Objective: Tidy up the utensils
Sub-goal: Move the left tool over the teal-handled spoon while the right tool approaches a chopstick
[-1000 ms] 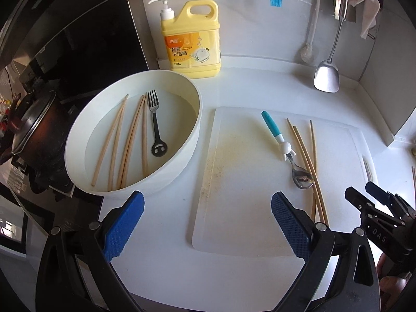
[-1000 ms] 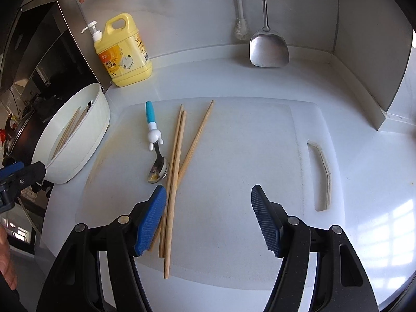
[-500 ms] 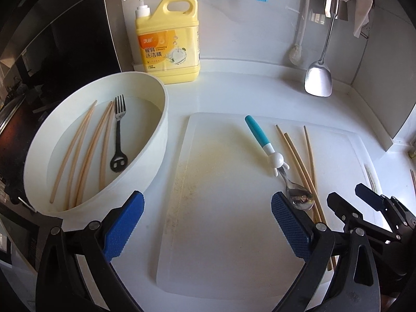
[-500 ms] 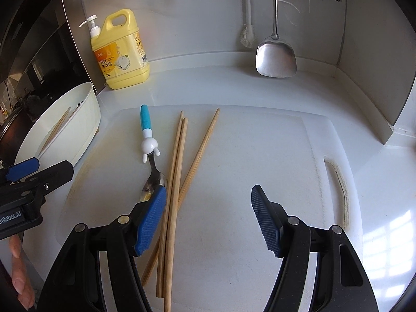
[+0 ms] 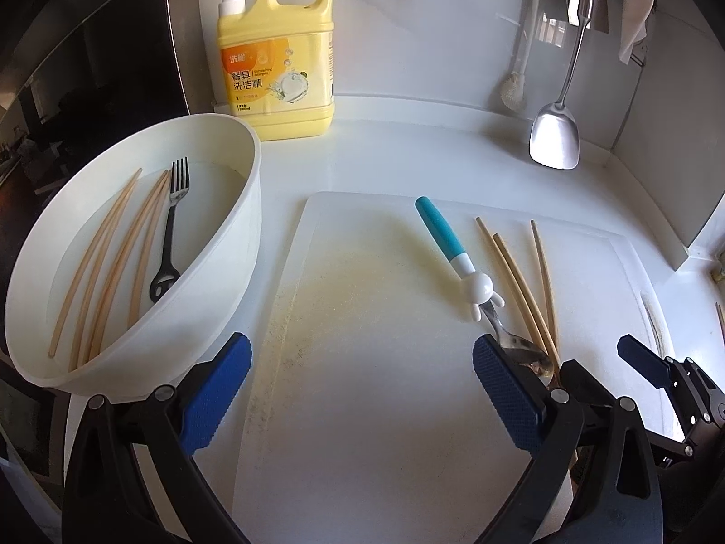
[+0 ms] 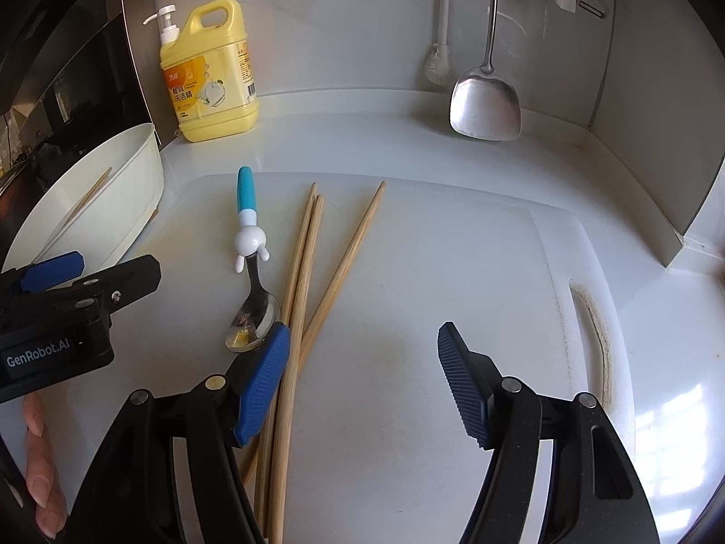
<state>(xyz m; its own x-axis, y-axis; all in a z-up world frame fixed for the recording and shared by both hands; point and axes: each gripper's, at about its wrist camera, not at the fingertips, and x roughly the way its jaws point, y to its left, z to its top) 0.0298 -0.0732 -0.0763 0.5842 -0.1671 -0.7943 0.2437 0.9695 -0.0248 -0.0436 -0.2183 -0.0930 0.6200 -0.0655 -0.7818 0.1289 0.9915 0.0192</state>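
We hold both grippers low over the white cutting board [image 5: 376, 362], and both sets of jaws are spread wide with nothing between them. Our left gripper [image 5: 362, 390] hangs over bare board; the white basin [image 5: 217, 272] sits at its ten o'clock on the counter [image 5: 408, 154], just beside the board's left edge. In the basin lie several wooden chopsticks [image 5: 104, 267] and one black fork [image 5: 170, 226], tines pointing away from us, all roughly parallel.

The spoon [image 6: 253, 313] with the blue-and-white figurine handle lies on the board at one o'clock from the left gripper. Its bowl is tucked right against that gripper's right pad in the left wrist view, but whether they touch we cannot tell. From our right gripper [image 6: 362, 376] the spoon's bowl sits just outside the left pad at eleven o'clock, handle running up toward twelve.

Next over, three loose chopsticks [image 6: 312, 263] lie on the board. Two run side by side, close together; the third angles off toward one o'clock and crosses near their lower ends. They pass just inside the right gripper's left pad, so they lie between the open jaws, hard to the left side.

At the back wall, a yellow detergent bottle [image 6: 213, 77] stands at eleven o'clock and a steel spatula [image 6: 485, 104] hangs at one.
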